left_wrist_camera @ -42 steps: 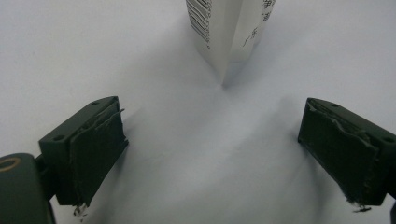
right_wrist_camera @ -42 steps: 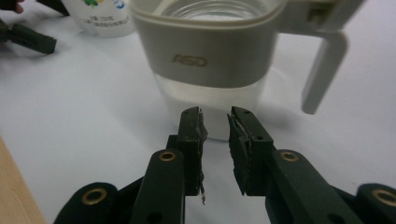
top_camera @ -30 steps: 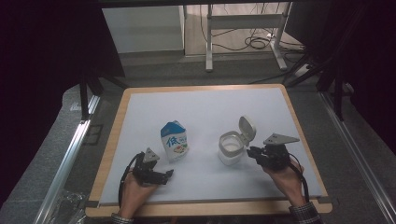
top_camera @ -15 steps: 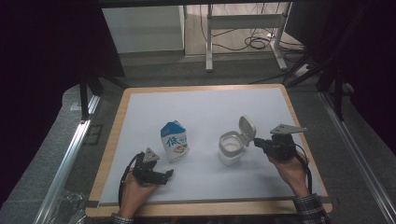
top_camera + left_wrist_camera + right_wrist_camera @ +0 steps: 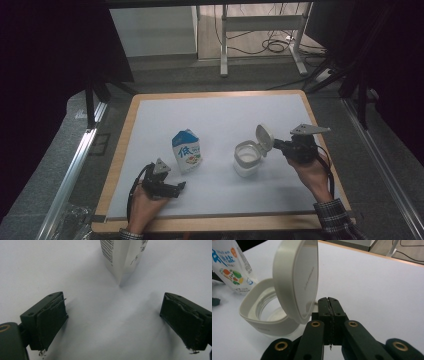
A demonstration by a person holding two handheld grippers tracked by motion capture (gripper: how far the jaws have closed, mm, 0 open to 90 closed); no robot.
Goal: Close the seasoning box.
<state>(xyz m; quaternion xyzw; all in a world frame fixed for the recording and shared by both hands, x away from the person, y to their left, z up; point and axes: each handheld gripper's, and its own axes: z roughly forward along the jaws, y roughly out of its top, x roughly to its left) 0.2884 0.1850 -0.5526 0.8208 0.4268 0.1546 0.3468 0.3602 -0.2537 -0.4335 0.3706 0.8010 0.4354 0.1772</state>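
White matting (image 5: 220,120) covers a wood-edged table (image 5: 215,95); left claw (image 5: 172,189) gapes, right claw (image 5: 277,145) is closed empty.

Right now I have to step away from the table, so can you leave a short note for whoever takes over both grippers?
Left gripper: open, low over the white mat, pointed at the base of the salt pouch, not touching it.
Right gripper: shut on nothing, right beside the raised lid of the white container.
Things: pouch stands upright left of centre; container sits to its right, its hinged lid standing open.
Done: lid is up.
Left, as a guess: take hold of the pouch with the left gripper and bring it to the open container. Whether the pouch is opened cannot be told.
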